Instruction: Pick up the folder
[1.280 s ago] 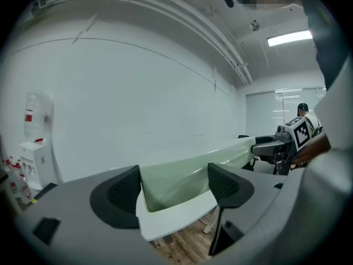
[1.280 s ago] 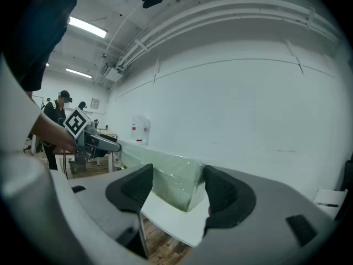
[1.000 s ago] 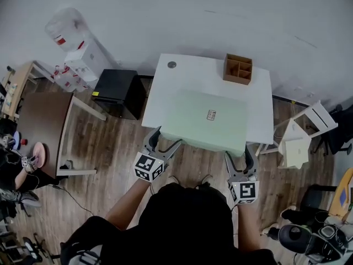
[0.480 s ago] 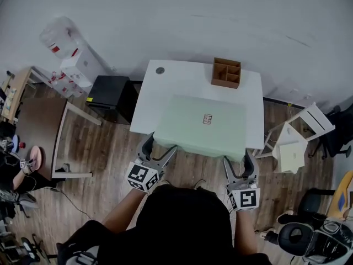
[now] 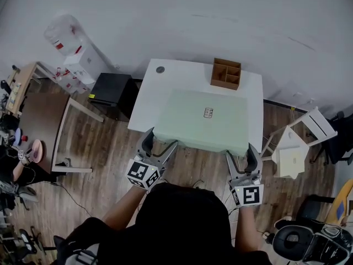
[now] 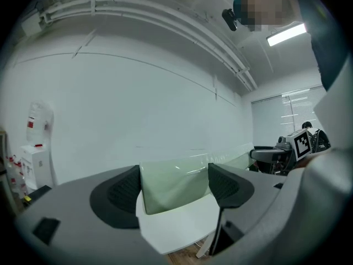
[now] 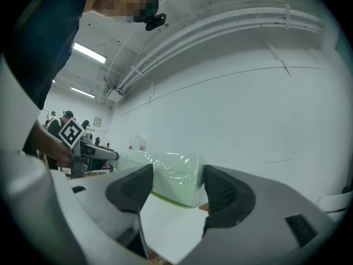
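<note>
One folder (image 5: pixel 201 120) on one table (image 5: pixel 165 87); left gripper (image 5: pixel 161 139), right gripper (image 5: pixel 241 152), jaws apart

I see a pale green, translucent plastic folder (image 5: pixel 201 125) with a small white label (image 5: pixel 208 112), lying on a plain white rectangular table (image 5: pixel 165 87). The wooden compartment box (image 5: pixel 225 73) is mid-brown. My left gripper (image 5: pixel 161 138) and right gripper (image 5: pixel 241 150) are grey with near-black ribbed jaws. Their cubes carry black-and-white square markers. The plank floor (image 5: pixel 105 148) is dark brown.
</note>
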A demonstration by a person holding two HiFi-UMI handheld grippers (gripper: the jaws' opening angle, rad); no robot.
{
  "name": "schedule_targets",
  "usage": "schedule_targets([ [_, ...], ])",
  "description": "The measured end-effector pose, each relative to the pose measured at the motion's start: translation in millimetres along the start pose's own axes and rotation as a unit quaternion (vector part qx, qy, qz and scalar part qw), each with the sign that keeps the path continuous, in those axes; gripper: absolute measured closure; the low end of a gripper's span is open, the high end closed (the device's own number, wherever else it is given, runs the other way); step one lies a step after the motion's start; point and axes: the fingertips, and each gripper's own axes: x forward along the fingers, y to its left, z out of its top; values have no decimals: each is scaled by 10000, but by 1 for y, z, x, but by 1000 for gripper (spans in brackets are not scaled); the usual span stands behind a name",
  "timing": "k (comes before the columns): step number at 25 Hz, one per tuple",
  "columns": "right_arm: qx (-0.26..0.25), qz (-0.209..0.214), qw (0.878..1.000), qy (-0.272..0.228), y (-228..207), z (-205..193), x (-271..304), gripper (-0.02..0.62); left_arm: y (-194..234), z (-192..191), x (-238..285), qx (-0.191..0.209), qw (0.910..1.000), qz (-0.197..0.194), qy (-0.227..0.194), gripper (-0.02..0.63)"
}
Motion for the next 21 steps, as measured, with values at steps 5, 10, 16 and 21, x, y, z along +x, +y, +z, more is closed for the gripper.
schedule_targets([
  [5, 29, -18, 10000, -57, -7, 1, -4, 296, -8, 4, 3, 46, 10000, 29, -20, 236],
  [10, 28, -134, 9999, -85, -15, 1, -15, 296, -19, 6, 7, 76, 10000, -29, -48, 236],
  [16, 29, -213, 9997, -131, -14, 1, -25, 296, -26, 6, 5, 108, 9999, -83, -95, 236],
  [21, 47, -229, 9995, -201, -10, 2, -36, 296, -33, 6, -4, 132, 9998, -76, -122, 236],
])
